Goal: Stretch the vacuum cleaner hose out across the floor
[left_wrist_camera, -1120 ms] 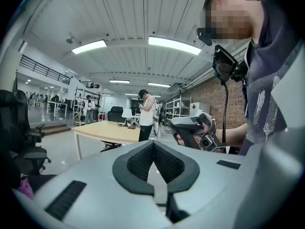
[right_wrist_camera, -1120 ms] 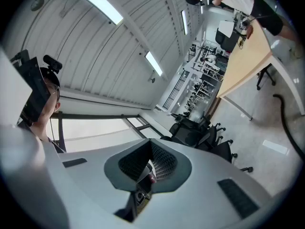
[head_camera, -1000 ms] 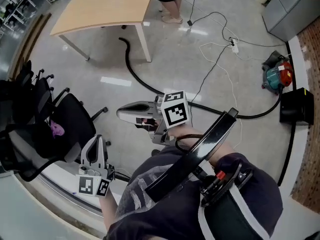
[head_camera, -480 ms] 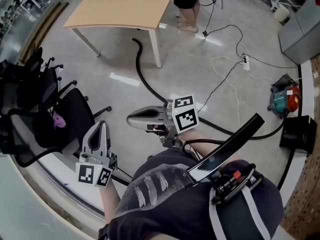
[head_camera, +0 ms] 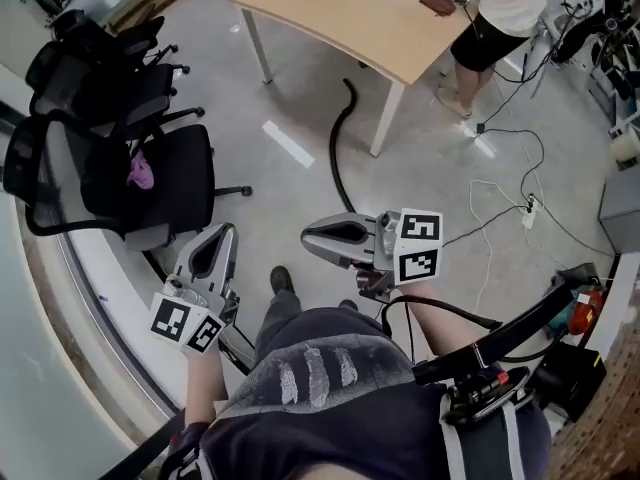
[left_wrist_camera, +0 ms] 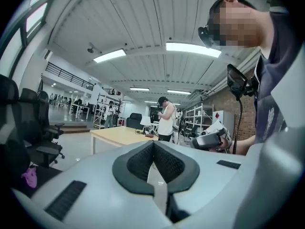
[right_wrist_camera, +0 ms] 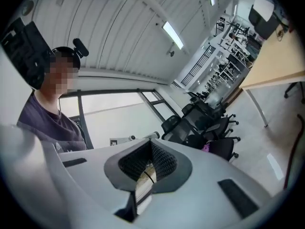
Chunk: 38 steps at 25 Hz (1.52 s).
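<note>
Head view: on the grey polished concrete floor [head_camera: 300, 183], the black ribbed vacuum hose [head_camera: 338, 138] curves out from under a pale wooden tabletop [head_camera: 370, 13]. Black office chairs [head_camera: 120, 158] stand to the left. The left tool [head_camera: 224, 232] and right tool [head_camera: 306, 236] hover at chest height, clear of the hose.

Left gripper view: the left tool [left_wrist_camera: 153, 144] has its jaws together with nothing between them, and points towards the tabletop [left_wrist_camera: 119, 135].

Right gripper view: the right tool [right_wrist_camera: 151, 146] likewise has its jaws together and empty, and faces the chairs [right_wrist_camera: 200, 123].

Office chairs [head_camera: 175, 183] (a pink thing [head_camera: 140, 173] on one) stand near a wooden table [head_camera: 340, 8].

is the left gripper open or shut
Shut. On the left gripper the dark pads meet at the tips, nothing between them.
</note>
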Each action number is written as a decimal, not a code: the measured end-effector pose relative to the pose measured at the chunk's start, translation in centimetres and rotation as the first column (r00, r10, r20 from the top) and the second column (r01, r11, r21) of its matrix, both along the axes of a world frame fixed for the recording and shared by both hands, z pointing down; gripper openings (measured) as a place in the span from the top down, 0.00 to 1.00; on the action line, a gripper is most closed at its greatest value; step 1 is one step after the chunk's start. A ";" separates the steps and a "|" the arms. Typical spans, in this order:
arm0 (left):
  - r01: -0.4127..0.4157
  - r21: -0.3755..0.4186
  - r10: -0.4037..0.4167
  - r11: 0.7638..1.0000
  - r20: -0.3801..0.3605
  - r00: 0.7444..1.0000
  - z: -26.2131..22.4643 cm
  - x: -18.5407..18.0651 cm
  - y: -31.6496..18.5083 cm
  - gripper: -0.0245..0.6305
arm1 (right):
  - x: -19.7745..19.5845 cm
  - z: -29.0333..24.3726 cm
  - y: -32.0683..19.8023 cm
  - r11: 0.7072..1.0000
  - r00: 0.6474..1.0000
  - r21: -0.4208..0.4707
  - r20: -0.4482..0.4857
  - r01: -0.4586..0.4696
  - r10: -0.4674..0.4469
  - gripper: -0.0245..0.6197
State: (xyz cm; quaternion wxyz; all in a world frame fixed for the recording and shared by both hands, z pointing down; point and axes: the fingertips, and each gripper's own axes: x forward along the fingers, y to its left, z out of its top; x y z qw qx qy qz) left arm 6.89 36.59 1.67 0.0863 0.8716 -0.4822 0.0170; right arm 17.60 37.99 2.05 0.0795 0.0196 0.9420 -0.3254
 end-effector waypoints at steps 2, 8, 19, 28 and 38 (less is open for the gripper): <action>0.002 0.004 -0.002 1.000 -0.021 1.000 0.1 -2.6 -1.0 0.95 | -2.1 0.4 -0.9 1.000 0.999 0.010 -0.042 -0.014 0.014 0.96; -0.066 0.011 0.067 0.998 -0.039 0.997 1.8 -9.0 -5.1 0.95 | -8.2 1.5 -3.4 0.996 0.989 -0.025 -0.121 -0.084 0.080 0.96; -0.139 -0.055 0.131 0.989 -0.128 0.983 4.0 -20.3 -10.7 0.95 | -18.2 0.6 -7.5 0.995 0.970 0.003 -0.220 -0.103 0.101 0.96; -0.204 -0.071 0.193 0.976 -0.135 0.972 4.6 -19.7 -13.7 0.95 | -17.2 3.8 -14.2 0.970 0.891 0.110 -0.382 -0.219 0.245 0.96; -0.239 -0.094 0.239 0.967 -0.005 0.971 4.2 -14.1 -22.9 0.95 | -7.0 6.0 -26.5 0.907 0.832 0.089 -0.368 -0.412 0.414 0.96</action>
